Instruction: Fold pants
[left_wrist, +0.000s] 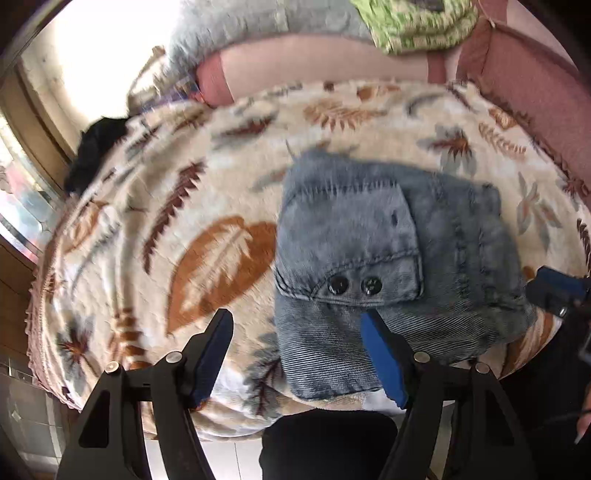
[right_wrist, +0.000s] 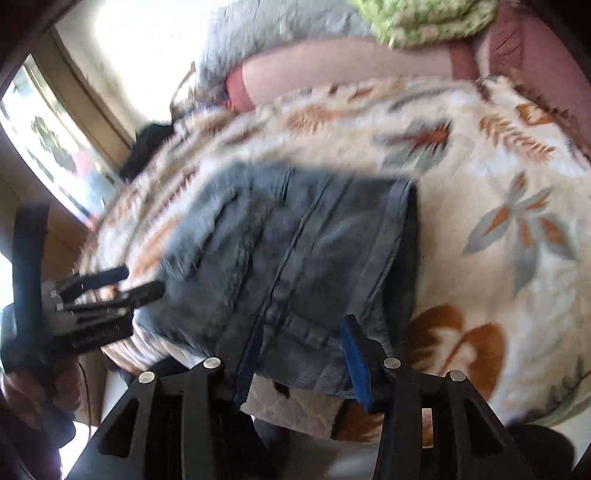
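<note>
Pants (left_wrist: 388, 258) sat as a folded denim bundle at about 3 o'clock on my leaf-print blanket (left_wrist: 192, 206), near its front edge. Left gripper (left_wrist: 299, 354) was spread, nothing pinched. Right gripper (right_wrist: 301, 365) had its jaws half apart over the near hem; whether they gripped, I couldn't tell. My guess at the risk: dragging that hem would undo the fold. Long axis ran roughly 9 to 3, pocket flap facing me.
</note>
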